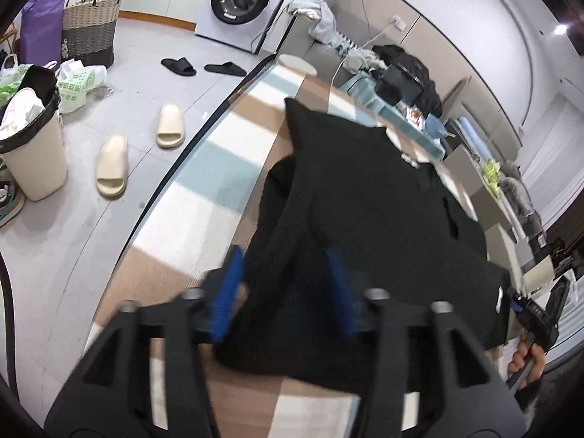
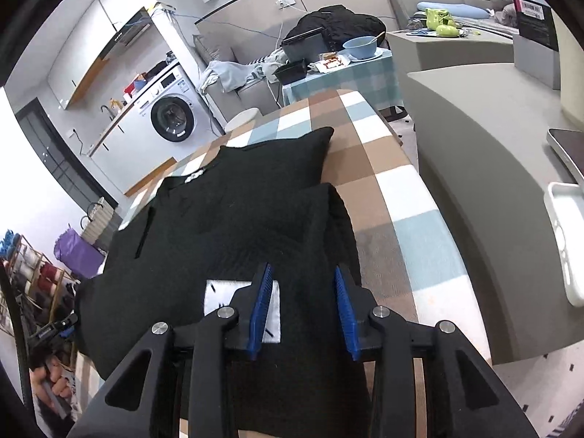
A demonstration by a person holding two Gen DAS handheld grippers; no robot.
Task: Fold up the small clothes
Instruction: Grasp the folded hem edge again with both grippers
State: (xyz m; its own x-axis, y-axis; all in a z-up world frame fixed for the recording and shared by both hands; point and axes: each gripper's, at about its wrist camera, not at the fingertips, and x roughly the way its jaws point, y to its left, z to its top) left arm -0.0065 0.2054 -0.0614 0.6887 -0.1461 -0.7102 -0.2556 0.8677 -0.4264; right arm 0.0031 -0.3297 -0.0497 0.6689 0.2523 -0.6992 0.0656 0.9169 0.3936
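Observation:
A black knit sweater [image 1: 365,211] lies flat on the table's checked cloth [image 1: 204,197], its sleeves folded in over the body. My left gripper [image 1: 286,277] hangs blurred over the sweater's near left edge. Its blue pads [image 1: 233,273] stand apart, open, with a fold of knit lying loose between them. My right gripper [image 2: 303,270] is open just above the sweater [image 2: 226,219], beside a white label [image 2: 222,297] at the hem. Nothing is pinched. Each gripper shows small in the other's view, the right gripper [image 1: 525,306] and the left gripper [image 2: 54,328], each in a person's hand.
Left of the table are a washing machine [image 1: 241,0], slippers [image 1: 113,164], a bin [image 1: 33,146] and a woven basket [image 1: 91,25]. Behind it stands a side table with a blue bowl [image 2: 359,47] and a dark bag. A grey sofa [image 2: 474,146] runs along the right.

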